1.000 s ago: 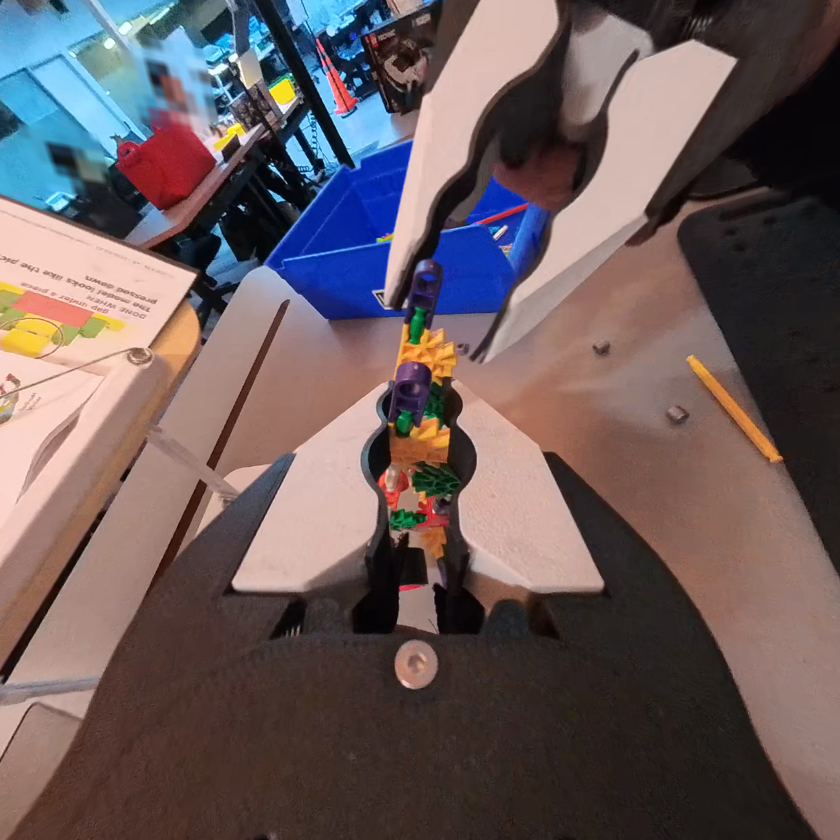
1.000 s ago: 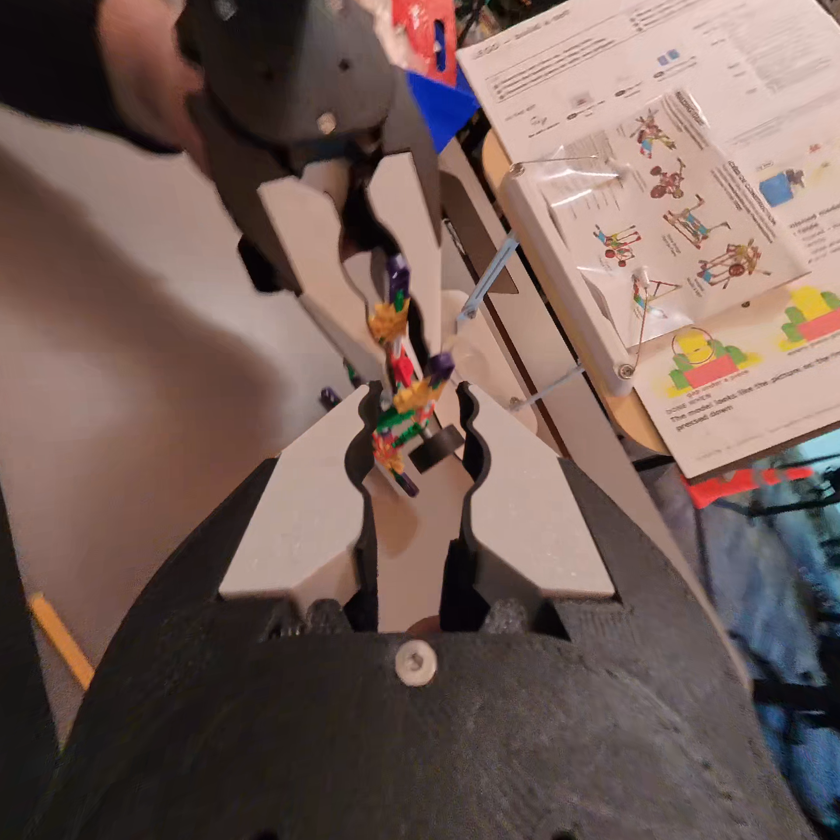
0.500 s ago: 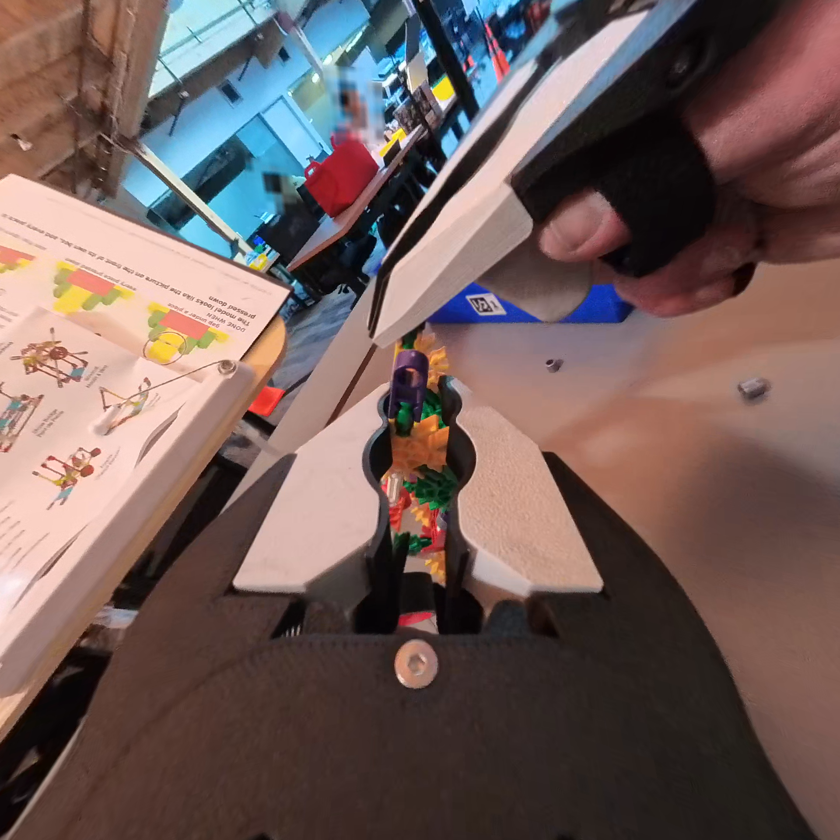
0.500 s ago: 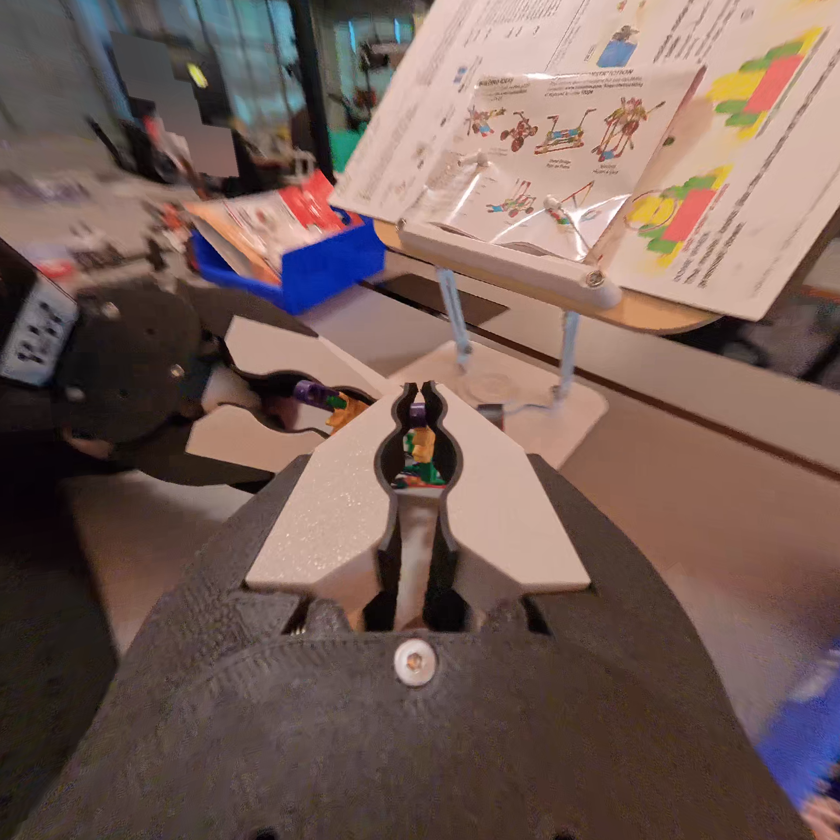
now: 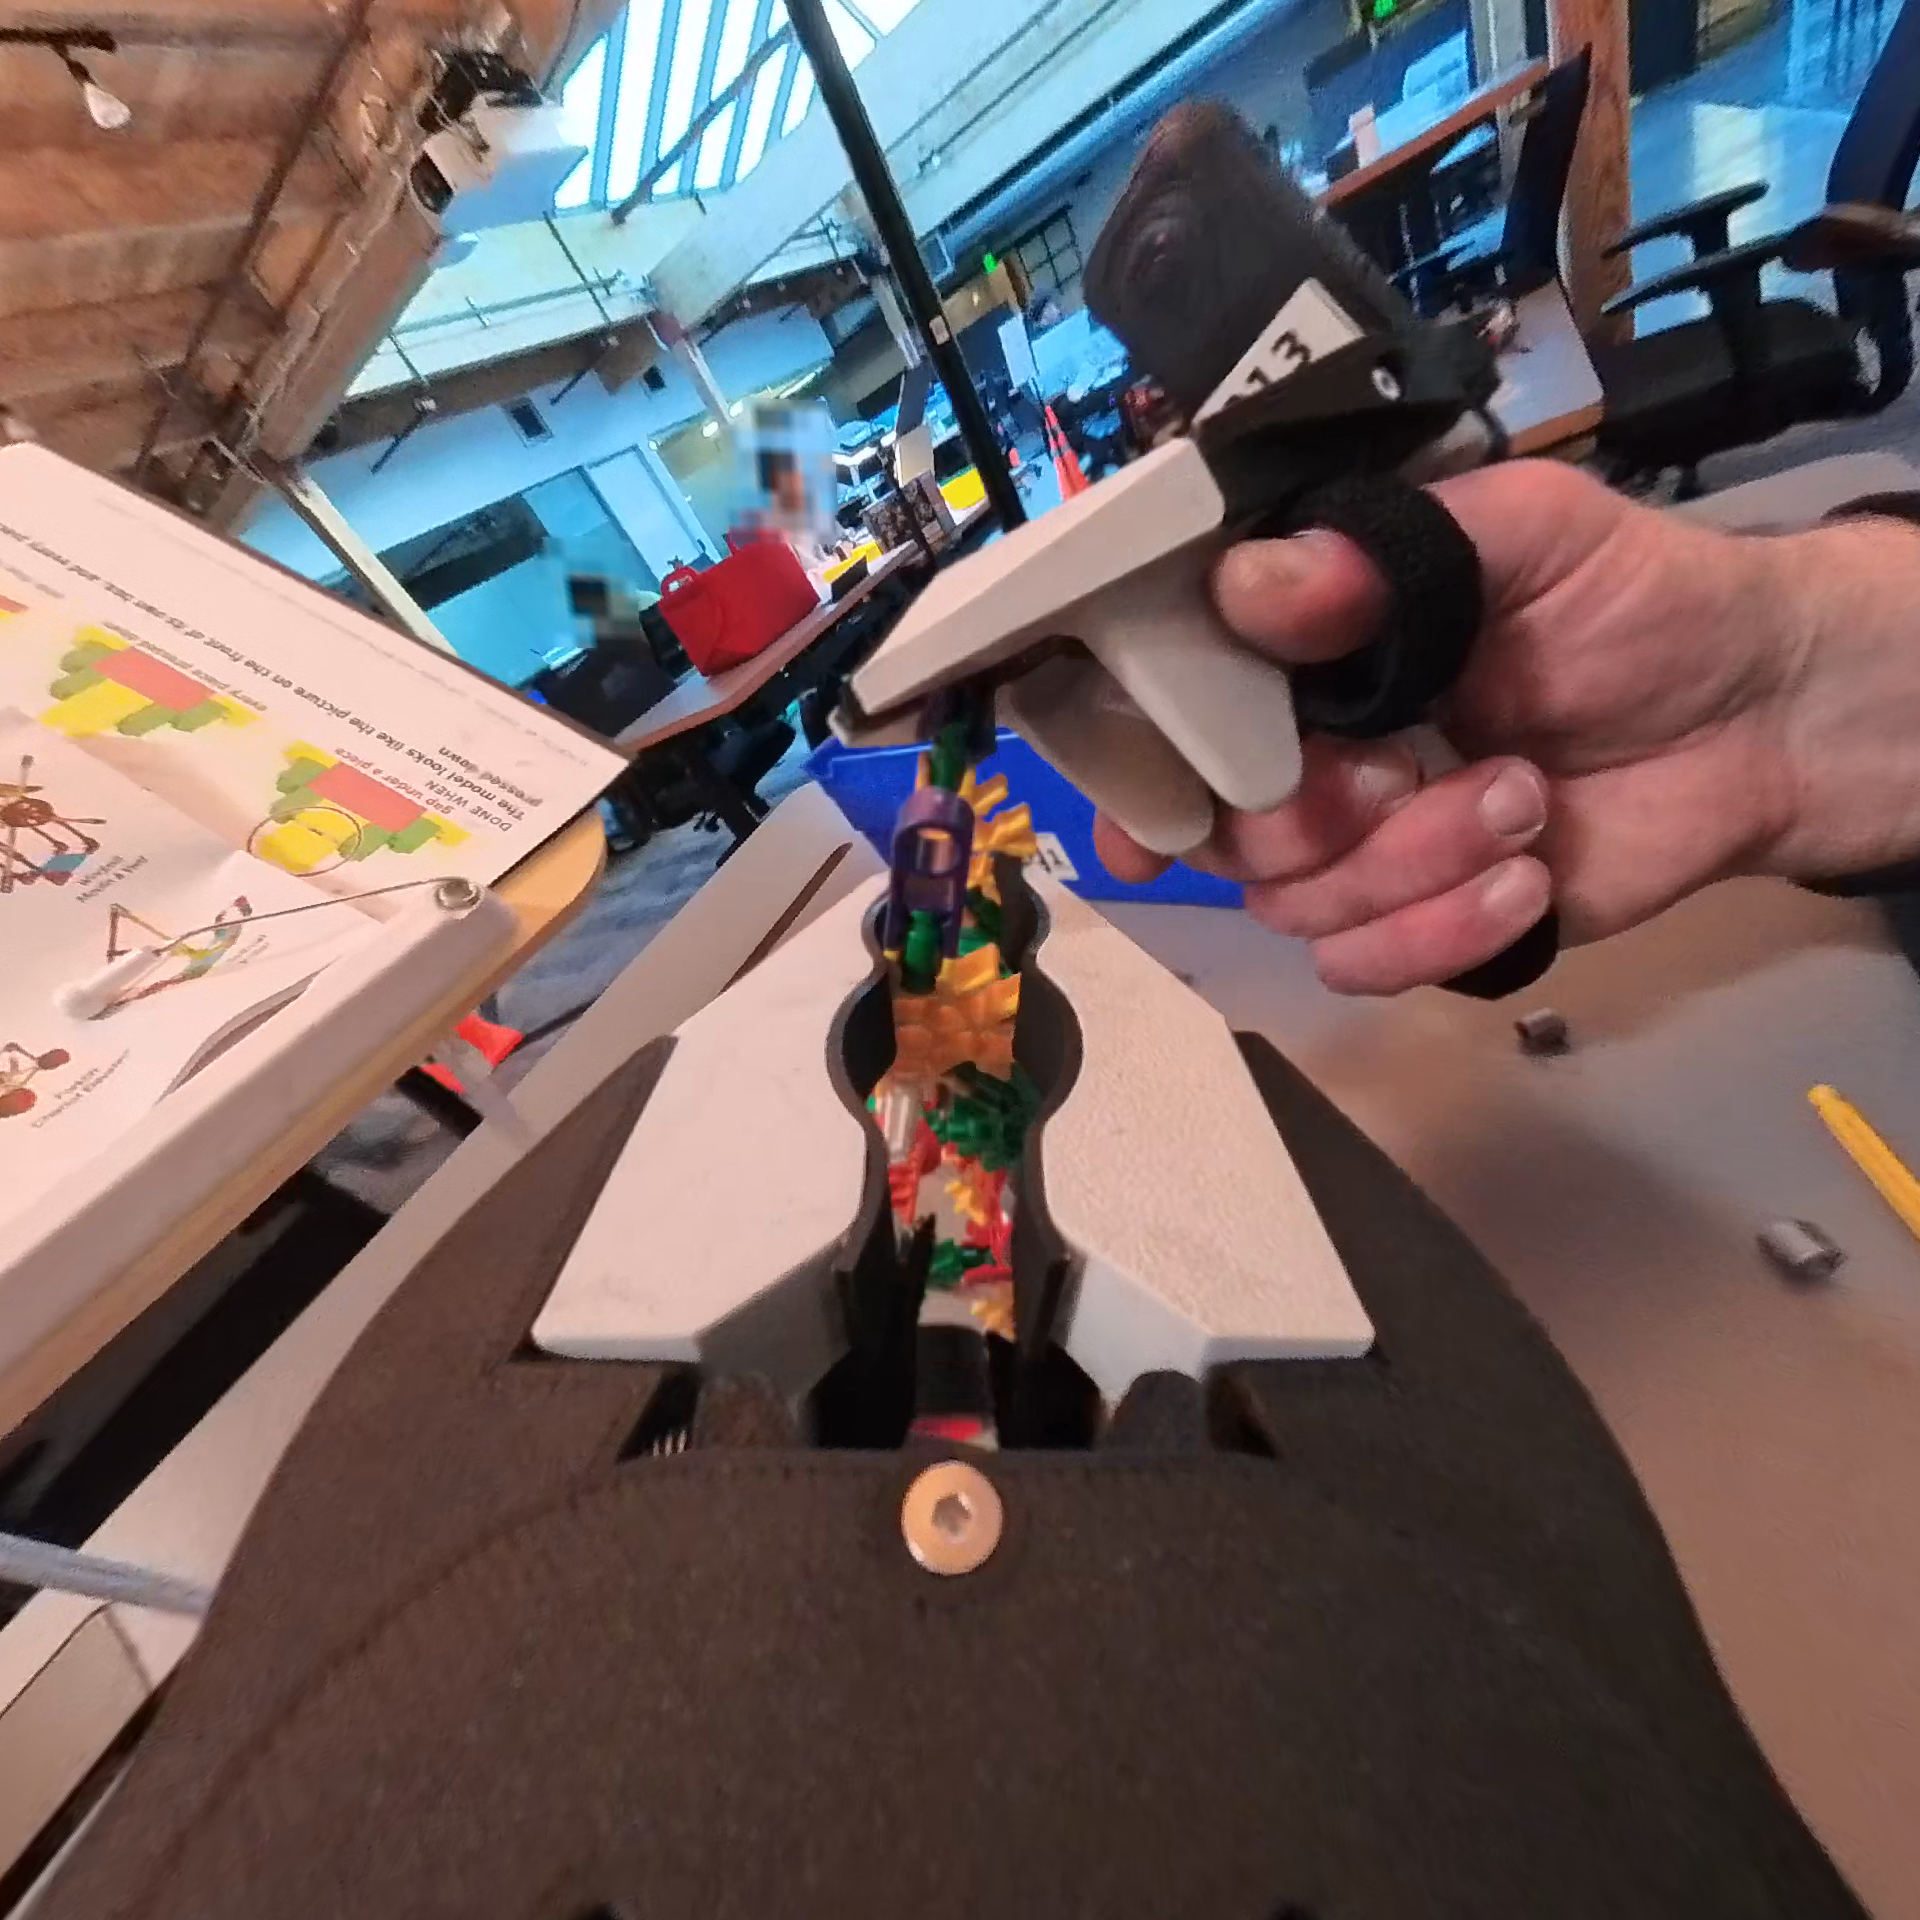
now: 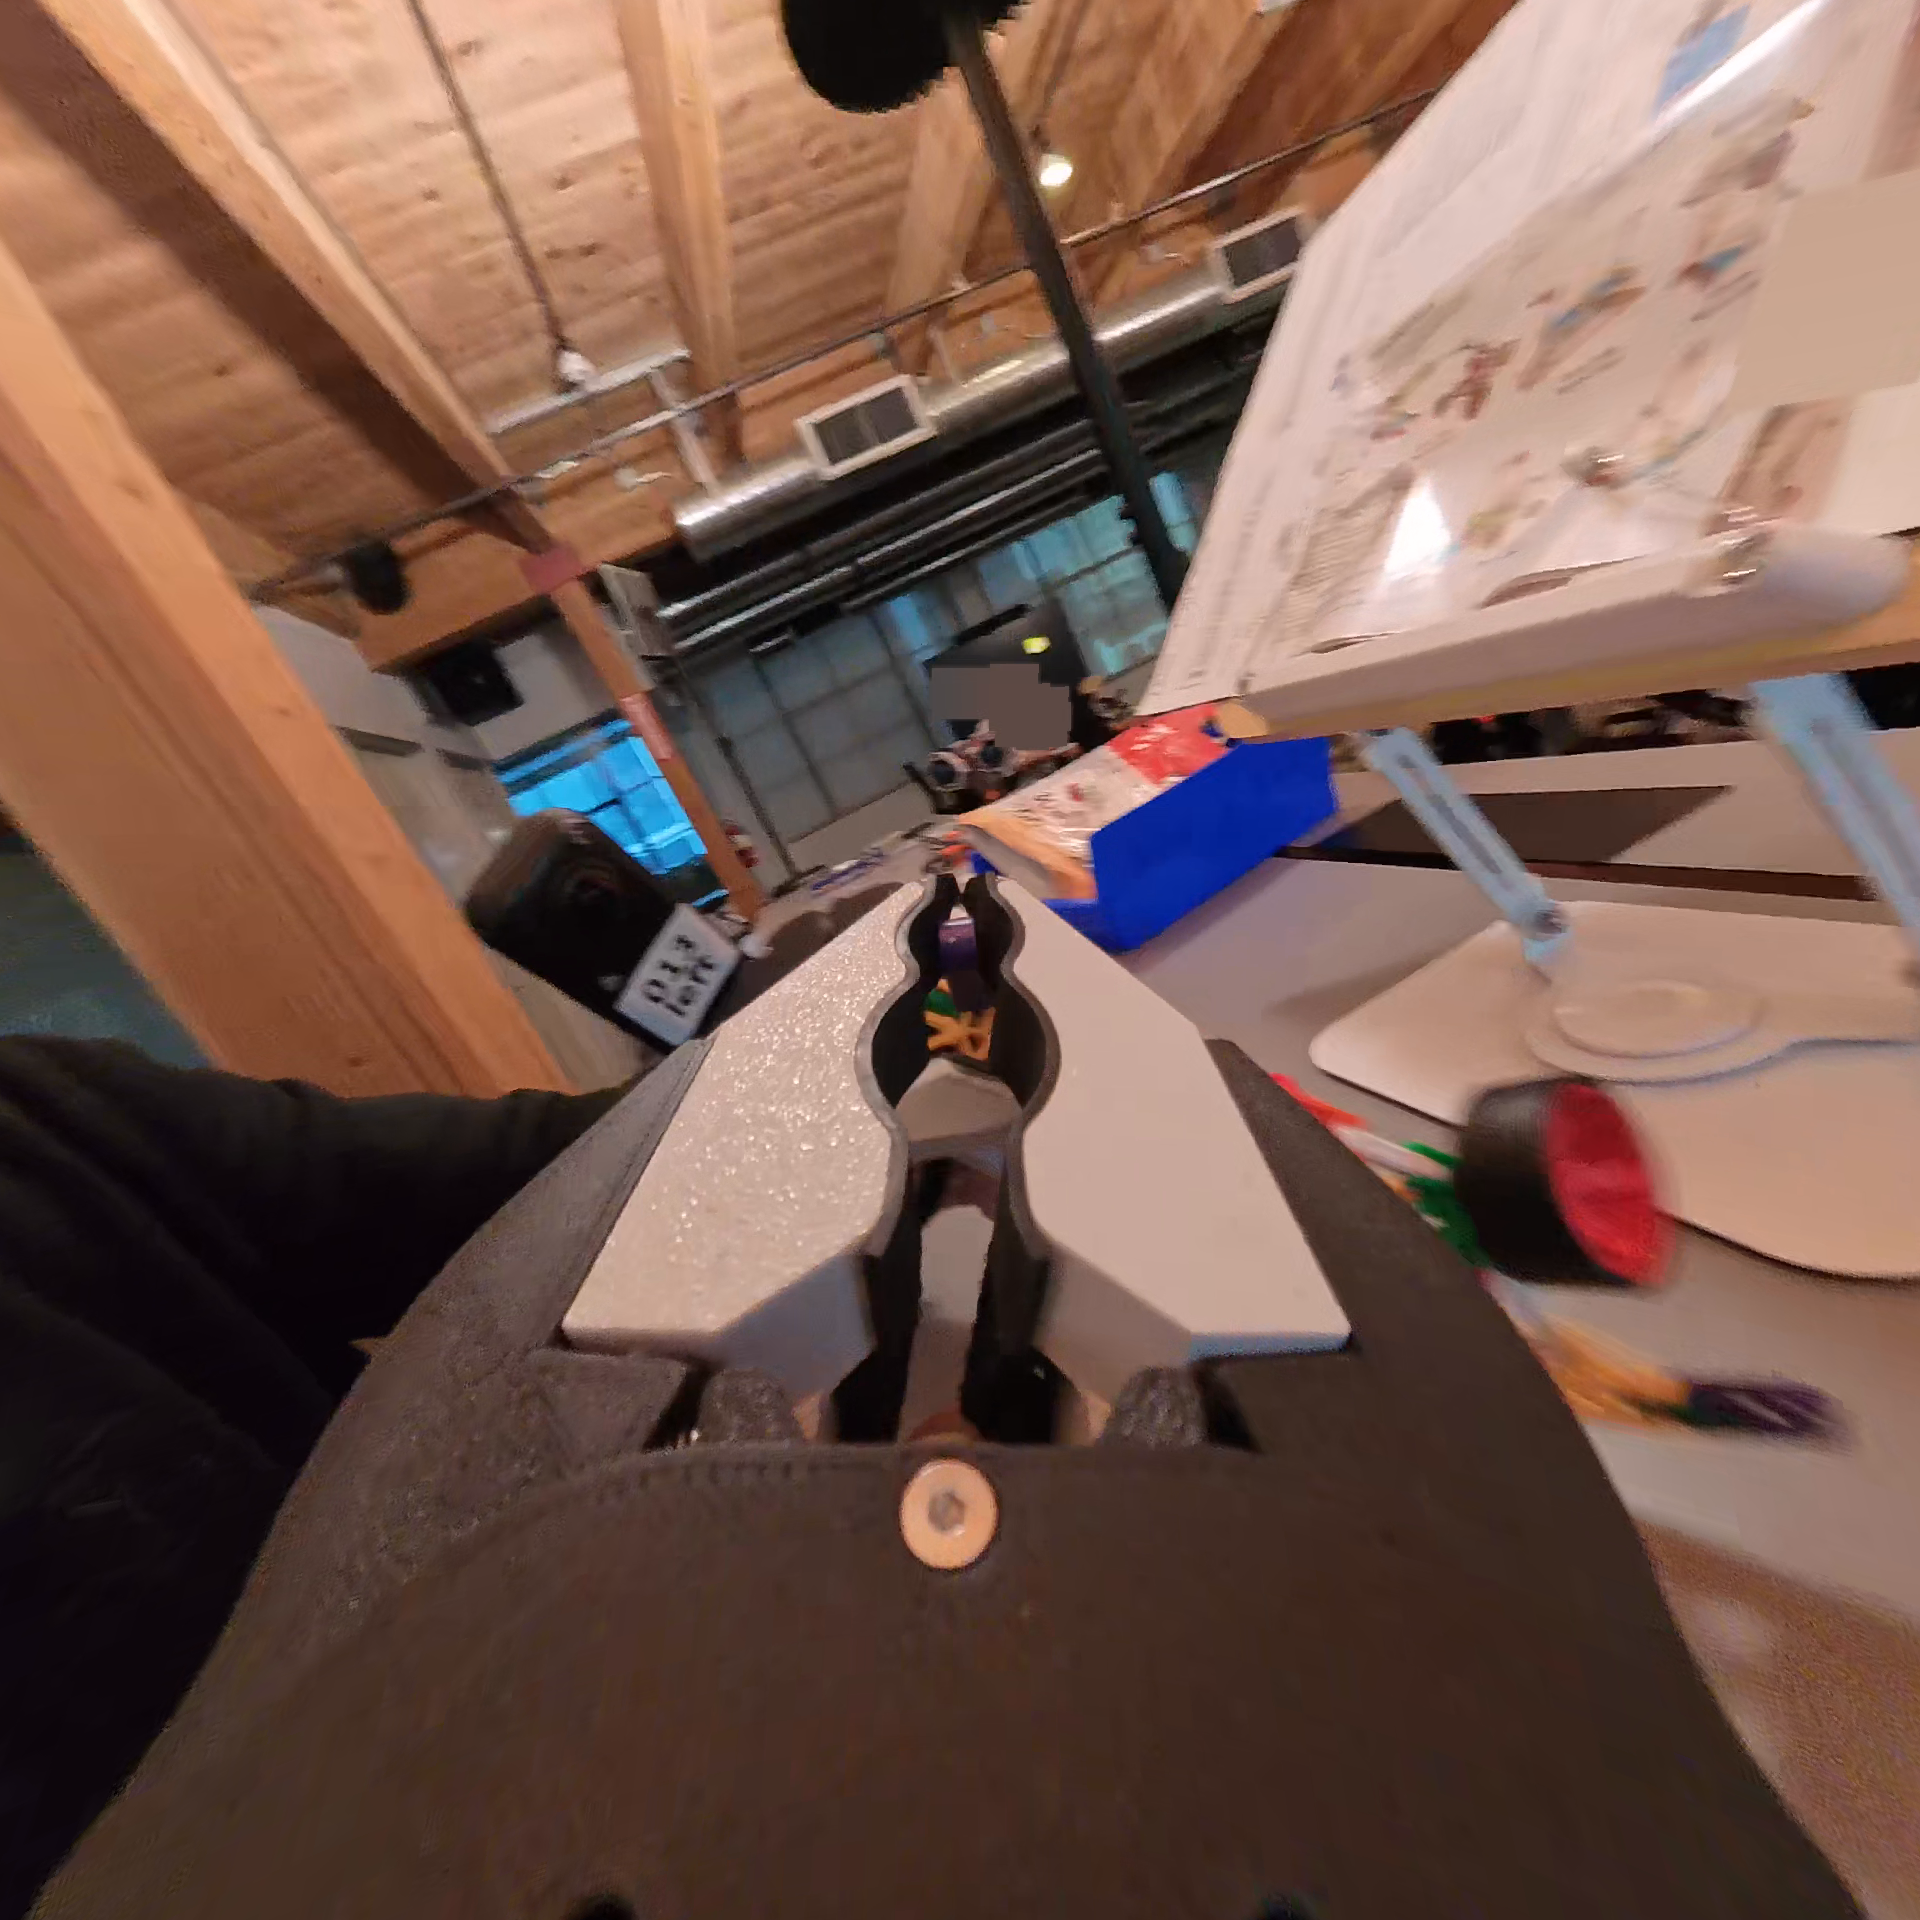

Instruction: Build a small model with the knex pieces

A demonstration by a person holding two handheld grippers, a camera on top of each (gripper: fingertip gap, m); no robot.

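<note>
My left gripper is shut on a toy model built of yellow, green, red and purple snap-together pieces, which stands up between its fingers. A purple connector sticks out past the fingertips. My right gripper, held by a hand, comes in from the upper right and is shut on the model's far end. In the right wrist view my right gripper pinches a purple piece with a yellow connector behind it. The left gripper's camera block is at the left.
An instruction sheet on a tilted stand is at the left. A blue bin stands behind the grippers. A yellow rod and small grey pieces lie on the table at the right. A blurred black wheel with a red hub shows beside the stand's white base.
My right gripper has closed on the model's far end. Both grippers have tilted upward, so the views now show the room and ceiling. The left gripper keeps its hold.
</note>
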